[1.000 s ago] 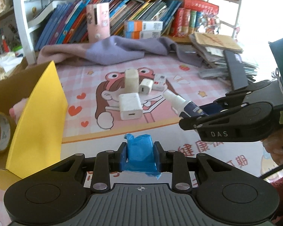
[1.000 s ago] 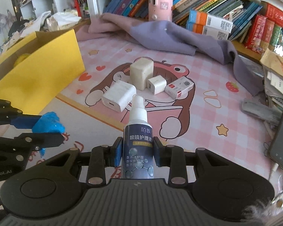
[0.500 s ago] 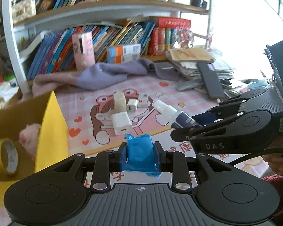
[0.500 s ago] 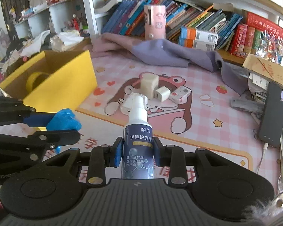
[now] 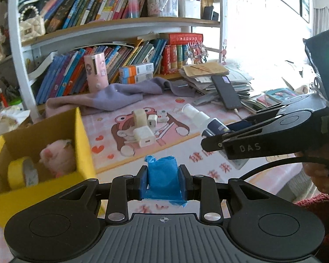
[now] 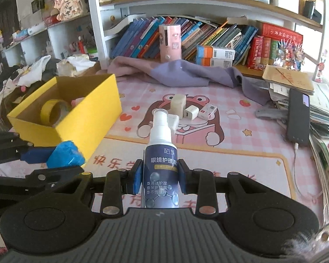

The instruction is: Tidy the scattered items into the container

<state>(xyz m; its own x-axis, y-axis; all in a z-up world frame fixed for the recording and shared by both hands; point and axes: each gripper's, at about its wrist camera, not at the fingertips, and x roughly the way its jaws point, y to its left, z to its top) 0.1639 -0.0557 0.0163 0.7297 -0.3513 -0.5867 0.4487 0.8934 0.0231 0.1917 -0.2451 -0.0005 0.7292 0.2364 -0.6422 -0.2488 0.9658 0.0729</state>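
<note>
My left gripper is shut on a crumpled blue packet, held above the mat right of the yellow box. My right gripper is shut on a dark blue spray bottle with a white nozzle, held upright above the mat. The box holds a yellow tape roll and a pink plush toy. Several white chargers lie on the cartoon mat beyond both grippers. The blue packet also shows in the right wrist view.
A purple cloth lies at the back of the mat. A bookshelf stands behind it. A paper stack with a black phone sits on the right. A pink cylinder stands by the books.
Both grippers have lifted and pulled back from the mat with their loads. The box interior has come into view on the left.
</note>
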